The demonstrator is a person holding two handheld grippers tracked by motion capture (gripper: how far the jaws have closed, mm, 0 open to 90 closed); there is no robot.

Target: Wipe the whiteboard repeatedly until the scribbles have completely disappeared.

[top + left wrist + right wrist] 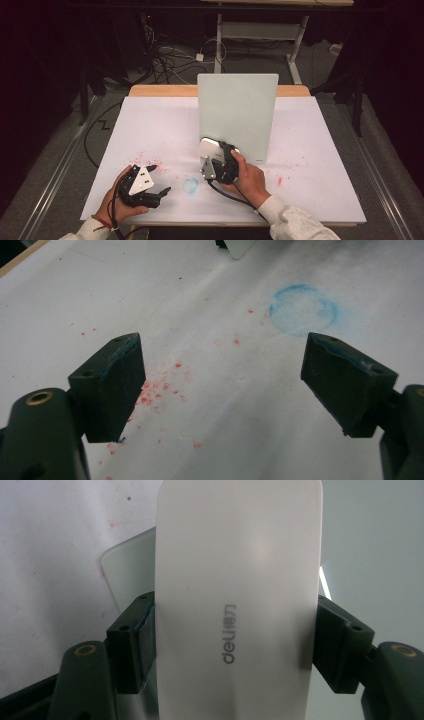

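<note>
A pale grey-green board [237, 112] stands upright in the middle of the white-covered table [150, 125]. My right gripper [212, 151] is shut on a white eraser [208, 147] at the board's lower left corner. In the right gripper view the jaws clamp the long sides of the eraser [235, 580], which bears a grey logo, and the board [370, 540] lies just behind it. My left gripper [161, 179] is open near the front left edge, low over the table. Nothing lies between the jaws of the left gripper [222, 385].
A faint blue ring [190, 185] marks the sheet between the two hands, and the left gripper view has the blue ring [303, 310] ahead to the right. Red specks [150, 390] are scattered under the left gripper. More red smears [279, 180] lie right of the board. Cables lie on the floor behind.
</note>
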